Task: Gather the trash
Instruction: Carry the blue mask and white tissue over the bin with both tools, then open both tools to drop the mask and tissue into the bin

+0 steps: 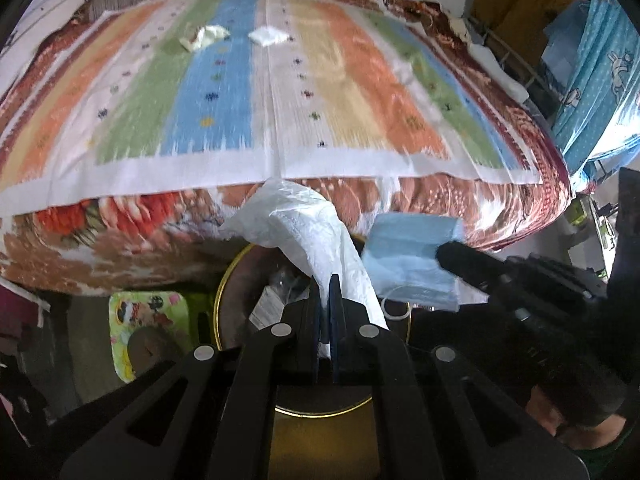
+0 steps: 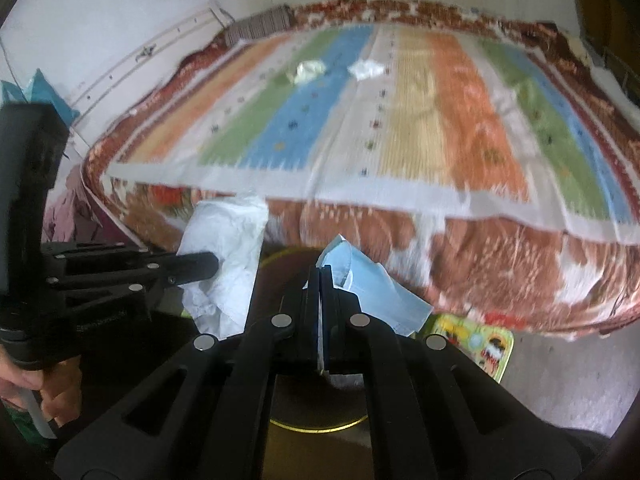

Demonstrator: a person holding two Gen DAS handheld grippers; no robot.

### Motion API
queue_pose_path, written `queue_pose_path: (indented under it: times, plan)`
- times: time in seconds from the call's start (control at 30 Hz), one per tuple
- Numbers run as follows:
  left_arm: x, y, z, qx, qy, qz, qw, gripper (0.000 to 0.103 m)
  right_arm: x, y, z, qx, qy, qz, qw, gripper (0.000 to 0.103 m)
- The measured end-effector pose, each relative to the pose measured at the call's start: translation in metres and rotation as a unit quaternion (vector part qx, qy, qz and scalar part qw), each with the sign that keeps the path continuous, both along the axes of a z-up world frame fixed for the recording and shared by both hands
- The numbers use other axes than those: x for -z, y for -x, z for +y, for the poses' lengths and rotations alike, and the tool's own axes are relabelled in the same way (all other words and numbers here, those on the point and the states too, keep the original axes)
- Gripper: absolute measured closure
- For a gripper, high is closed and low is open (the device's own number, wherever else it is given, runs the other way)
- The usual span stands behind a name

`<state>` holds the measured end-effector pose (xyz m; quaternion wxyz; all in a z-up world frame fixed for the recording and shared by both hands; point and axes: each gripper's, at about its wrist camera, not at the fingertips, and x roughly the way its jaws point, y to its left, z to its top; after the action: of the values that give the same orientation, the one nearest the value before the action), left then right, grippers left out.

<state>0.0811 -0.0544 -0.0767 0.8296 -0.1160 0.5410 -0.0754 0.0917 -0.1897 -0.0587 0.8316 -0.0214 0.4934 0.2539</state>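
My left gripper [image 1: 329,280] is shut on a crumpled white tissue [image 1: 296,220], which hangs above a round dark bin with a gold rim [image 1: 218,300]. My right gripper [image 2: 320,272] is shut on a blue face mask [image 2: 372,288] over the same bin [image 2: 316,426]. Each gripper shows in the other's view: the right gripper [image 1: 448,254] with the mask [image 1: 416,264], the left gripper [image 2: 212,266] with the tissue [image 2: 228,240]. Two more crumpled papers lie far back on the striped bedspread, a yellowish one [image 1: 204,36] and a white one [image 1: 268,35].
The bed with a striped cover [image 1: 280,120] over a brown floral blanket [image 1: 120,232] fills the view ahead. A small green cartoon stool [image 1: 148,328] stands on the floor beside the bin. Blue fabric [image 1: 600,60] hangs at the right. A person's hand [image 2: 24,384] grips the left handle.
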Motion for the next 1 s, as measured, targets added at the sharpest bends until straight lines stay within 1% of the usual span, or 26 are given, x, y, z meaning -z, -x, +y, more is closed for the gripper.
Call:
queue_pose_path:
  times: [0.07, 0.1, 0.2, 0.33, 0.37, 0.47, 0.53, 0.6, 0.63, 0.67, 0.7, 0.77, 0.83, 0.93, 1.0]
  plan:
    - [0.009, -0.002, 0.003, -0.008, 0.003, 0.018, 0.9998, 0.1, 0.011, -0.002, 0.003, -0.002, -0.009, 0.029, 1.0, 0.103]
    - [0.016, -0.004, 0.005, -0.014, 0.005, 0.033, 0.9993, 0.1, 0.015, -0.003, 0.004, 0.0, -0.008, 0.038, 0.999, 0.103]
    - [0.031, -0.01, 0.011, -0.029, 0.01, 0.062, 0.9976, 0.1, 0.027, -0.007, 0.006, 0.006, 0.011, 0.057, 0.998, 0.102]
    - [0.043, -0.017, 0.014, -0.043, 0.034, 0.086, 0.9948, 0.1, 0.044, -0.017, 0.001, 0.023, 0.028, 0.092, 0.995, 0.102]
    - [0.044, -0.019, 0.013, -0.042, 0.034, 0.088, 0.9946, 0.1, 0.05, -0.02, 0.0, 0.029, 0.03, 0.104, 0.994, 0.102]
    - [0.054, -0.026, 0.012, -0.045, 0.016, 0.102, 0.9937, 0.1, 0.062, -0.028, -0.001, 0.041, 0.025, 0.131, 0.99, 0.101]
    - [0.064, -0.033, 0.015, -0.053, 0.024, 0.122, 0.9908, 0.1, 0.068, -0.032, 0.0, 0.045, 0.024, 0.142, 0.989, 0.101]
    - [0.066, -0.037, 0.018, -0.058, 0.037, 0.127, 0.9896, 0.094, 0.073, -0.035, 0.001, 0.049, 0.018, 0.149, 0.987, 0.101]
    - [0.067, -0.038, 0.02, -0.064, 0.041, 0.128, 0.9889, 0.078, 0.074, -0.036, 0.002, 0.051, 0.018, 0.151, 0.987, 0.1]
    - [0.068, -0.039, 0.024, -0.074, 0.047, 0.129, 0.9878, 0.058, 0.076, -0.036, 0.002, 0.054, 0.02, 0.153, 0.987, 0.094]
    - [0.067, -0.039, 0.029, -0.086, 0.06, 0.126, 0.9865, 0.053, 0.078, -0.037, 0.0, 0.058, 0.019, 0.157, 0.986, 0.078]
    - [0.061, -0.037, 0.035, -0.098, 0.072, 0.116, 0.9857, 0.052, 0.079, -0.038, -0.002, 0.064, 0.018, 0.159, 0.985, 0.058]
    - [0.053, -0.037, 0.038, -0.106, 0.074, 0.1, 0.9865, 0.051, 0.077, -0.039, -0.004, 0.068, 0.022, 0.153, 0.986, 0.058]
    - [0.048, -0.036, 0.045, -0.121, 0.076, 0.092, 0.9855, 0.05, 0.076, -0.04, -0.006, 0.072, 0.021, 0.151, 0.986, 0.058]
    - [0.043, -0.036, 0.051, -0.133, 0.081, 0.083, 0.9843, 0.048, 0.073, -0.041, -0.006, 0.073, 0.024, 0.142, 0.987, 0.054]
